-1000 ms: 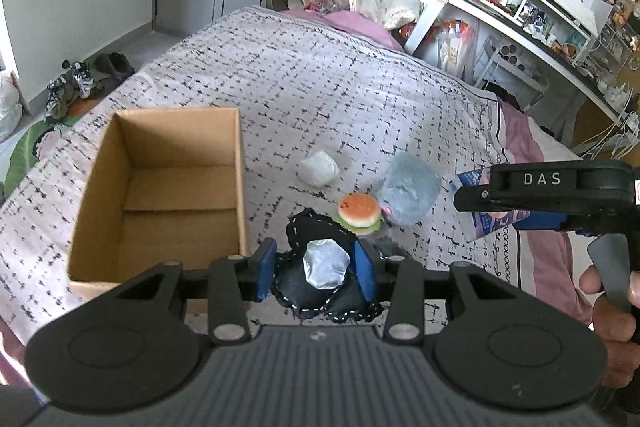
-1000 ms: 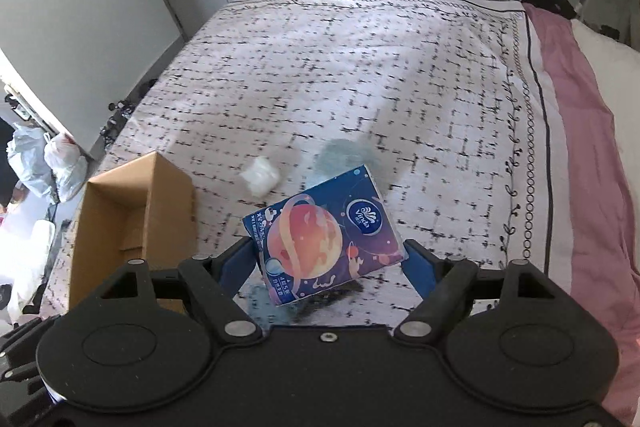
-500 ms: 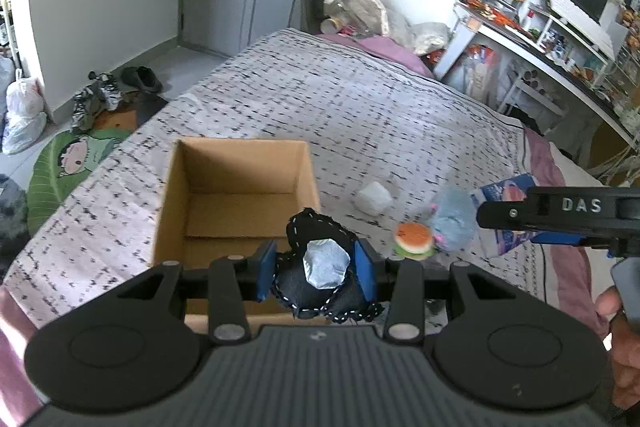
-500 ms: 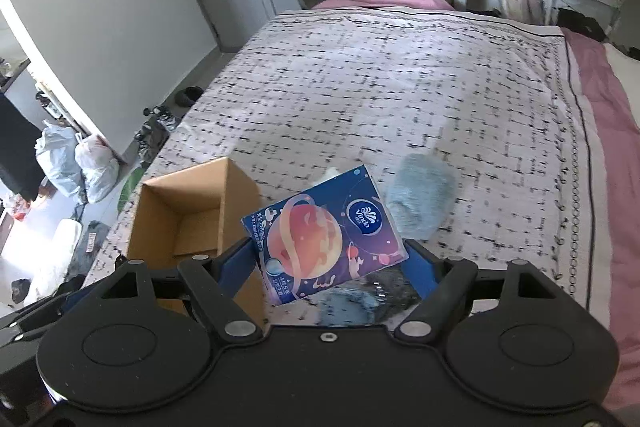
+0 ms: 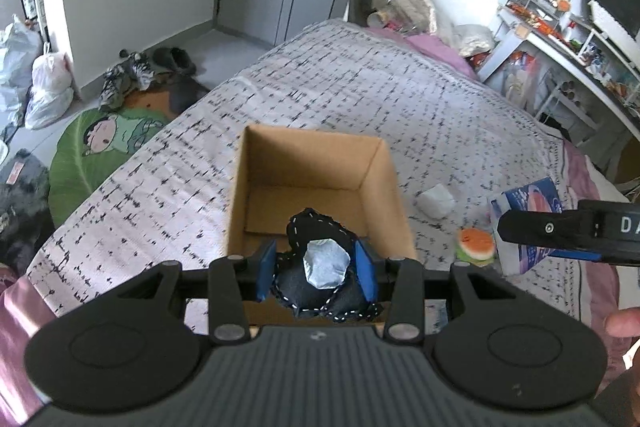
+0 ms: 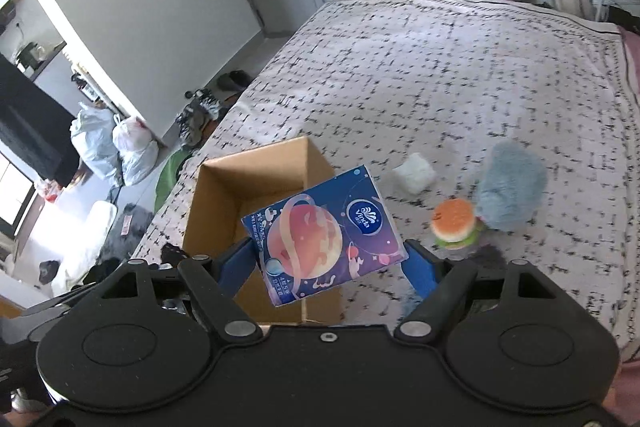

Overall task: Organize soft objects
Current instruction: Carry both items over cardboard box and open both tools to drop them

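My left gripper [image 5: 317, 269] is shut on a black stitched plush toy [image 5: 320, 291] with a grey patch, held over the near edge of an open cardboard box [image 5: 376, 163] on the bed. My right gripper [image 6: 330, 263] is shut on a blue tissue pack [image 6: 320, 235] with a planet print, held beside the box's [image 6: 208, 187] right side. The right gripper [image 5: 568, 231] and tissue pack [image 5: 528, 195] also show in the left wrist view. A burger toy [image 6: 454, 221], a blue fluffy toy [image 6: 510, 187] and a white soft lump [image 6: 414, 173] lie on the bed right of the box.
The bed has a white black-flecked cover [image 5: 400, 87] with a pink border. Shoes and a green cartoon mat [image 5: 100, 147] lie on the floor left of the bed. A cluttered white desk [image 5: 560, 39] stands at the far right. Plastic bags [image 6: 116, 147] lie on the floor.
Both grippers have moved left toward the box with their loads. The box now sits straight ahead of my left gripper, and the plush toy is over its near edge.
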